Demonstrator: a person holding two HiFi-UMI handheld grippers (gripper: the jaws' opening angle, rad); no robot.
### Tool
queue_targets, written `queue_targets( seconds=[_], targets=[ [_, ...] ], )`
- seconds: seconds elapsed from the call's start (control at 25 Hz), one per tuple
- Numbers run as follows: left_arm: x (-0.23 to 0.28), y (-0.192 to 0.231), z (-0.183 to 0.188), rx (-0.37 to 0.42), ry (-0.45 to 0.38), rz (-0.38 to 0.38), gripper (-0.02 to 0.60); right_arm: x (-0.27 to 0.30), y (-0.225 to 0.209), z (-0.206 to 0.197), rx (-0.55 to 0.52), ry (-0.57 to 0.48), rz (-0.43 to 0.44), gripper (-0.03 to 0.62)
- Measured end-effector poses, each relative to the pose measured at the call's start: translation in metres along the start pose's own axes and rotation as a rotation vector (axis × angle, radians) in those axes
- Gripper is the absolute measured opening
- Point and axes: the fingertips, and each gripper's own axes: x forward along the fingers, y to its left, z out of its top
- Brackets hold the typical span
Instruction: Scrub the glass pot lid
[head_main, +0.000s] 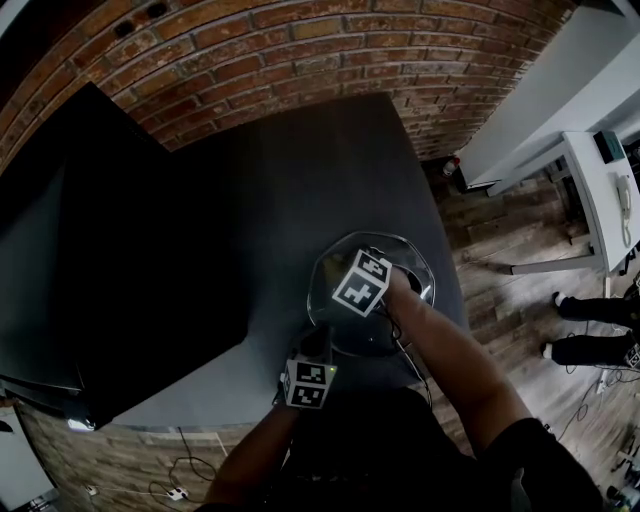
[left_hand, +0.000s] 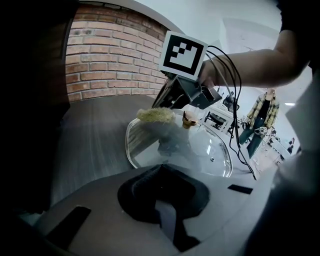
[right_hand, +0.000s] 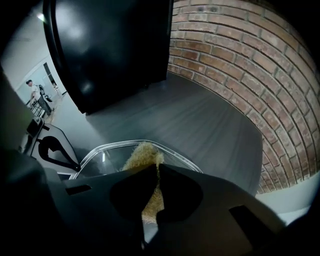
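While our right gripper clamps a tan scrub pad onto the glass pot lid at frame centre, our left gripper pinches its lower rim.

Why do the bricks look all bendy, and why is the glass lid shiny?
Head view: the wide lens bends the brick wall into a curve, and the corners go dark. Left gripper view: the glass lid shows pale glare streaks; the close-up jaws look soft. Right gripper view: the scrub pad is fairly sharp, while the black box reflects bright spots.
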Motion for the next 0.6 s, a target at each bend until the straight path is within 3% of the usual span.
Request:
queue_targets(
  seconds=[0.6],
  targets=[
    [0.0,0.002,0.005,-0.003,-0.01,0.003,0.032,-0.023,-0.062,-0.064,0.315,-0.024,-0.07,0.025]
  ],
)
